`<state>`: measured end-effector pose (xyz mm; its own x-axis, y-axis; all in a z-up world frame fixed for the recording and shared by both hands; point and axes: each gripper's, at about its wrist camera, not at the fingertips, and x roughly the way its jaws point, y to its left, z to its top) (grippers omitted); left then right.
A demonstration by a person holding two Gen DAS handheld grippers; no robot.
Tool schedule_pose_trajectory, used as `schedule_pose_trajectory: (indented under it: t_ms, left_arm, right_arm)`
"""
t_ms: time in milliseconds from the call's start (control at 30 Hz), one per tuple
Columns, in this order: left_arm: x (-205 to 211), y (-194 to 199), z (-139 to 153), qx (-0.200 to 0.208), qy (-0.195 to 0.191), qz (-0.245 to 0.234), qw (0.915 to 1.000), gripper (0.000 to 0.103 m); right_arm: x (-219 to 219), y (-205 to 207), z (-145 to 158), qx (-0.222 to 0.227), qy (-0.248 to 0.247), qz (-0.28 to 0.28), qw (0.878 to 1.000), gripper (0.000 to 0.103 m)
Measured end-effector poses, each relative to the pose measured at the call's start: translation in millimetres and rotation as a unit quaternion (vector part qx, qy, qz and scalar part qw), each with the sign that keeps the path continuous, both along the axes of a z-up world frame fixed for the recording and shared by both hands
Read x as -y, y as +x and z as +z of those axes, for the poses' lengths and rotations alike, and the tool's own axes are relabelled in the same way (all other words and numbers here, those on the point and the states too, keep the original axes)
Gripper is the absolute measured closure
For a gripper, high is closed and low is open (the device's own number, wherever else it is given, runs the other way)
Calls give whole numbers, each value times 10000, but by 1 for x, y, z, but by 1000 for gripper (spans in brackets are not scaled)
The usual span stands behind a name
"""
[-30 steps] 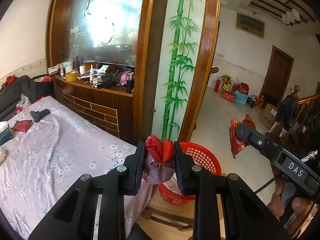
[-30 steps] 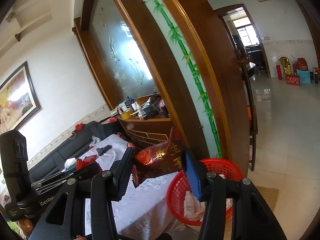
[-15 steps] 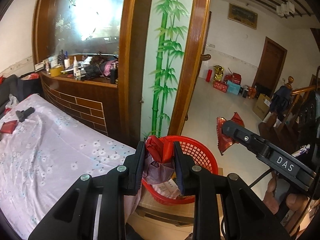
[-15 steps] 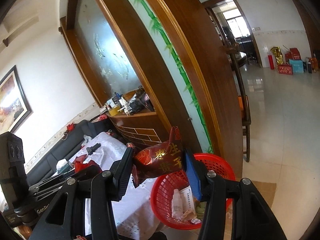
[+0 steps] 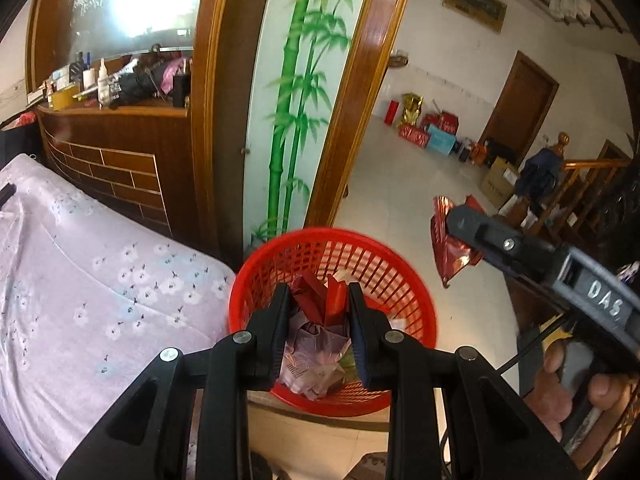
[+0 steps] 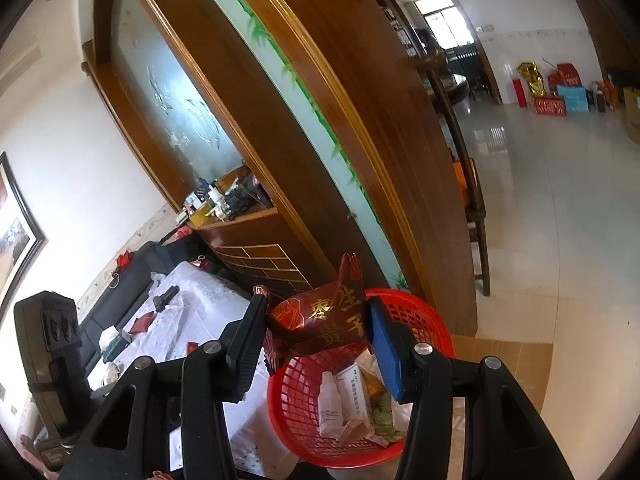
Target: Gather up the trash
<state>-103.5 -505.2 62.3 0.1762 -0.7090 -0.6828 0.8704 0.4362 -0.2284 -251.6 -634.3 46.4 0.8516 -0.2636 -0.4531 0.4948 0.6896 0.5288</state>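
My left gripper (image 5: 318,308) is shut on a crumpled red and purple wrapper (image 5: 320,300) and hangs right over the red mesh basket (image 5: 384,264). My right gripper (image 6: 316,320) is shut on a dark red snack bag with gold characters (image 6: 320,322), held above the left rim of the same basket (image 6: 416,312). In the basket lie a white bottle (image 6: 330,398), a small box and paper scraps. The right gripper with its red bag (image 5: 450,248) also shows at the right of the left wrist view, beside the basket.
A table under a lilac flowered cloth (image 5: 80,272) adjoins the basket on the left, with a few small items on it (image 6: 138,324). A wooden partition with a bamboo glass panel (image 5: 292,112) stands behind. Open tiled floor (image 6: 560,208) lies to the right, boxes along the far wall.
Both grippers have come down and closer to the basket with their loads. The left one now tilts down over the basket's inside; the right one hangs lower above its rim.
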Motion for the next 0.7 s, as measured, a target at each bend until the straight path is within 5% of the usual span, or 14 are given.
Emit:
schedule_pose_trajectory:
  t_ms: [100,200,300,700]
  left_arm:
    - [6,9,-16,-405,27,-190,9990,72]
    - [5,14,-27,-560,89,-120,9983,51]
    - [-3,14,-26,-386,46,5,9992,36]
    - [-86,-12,31,483,-214,623,9967,14]
  right_arm:
    - [4,7,-8,-59,94,23,9999,47]
    - [8,14,-17,-152,228,10,9996,45]
    - [8,14,-21,-109,348,0,9993,34]
    - [-33,8,16,-2,-169,161,9997,19]
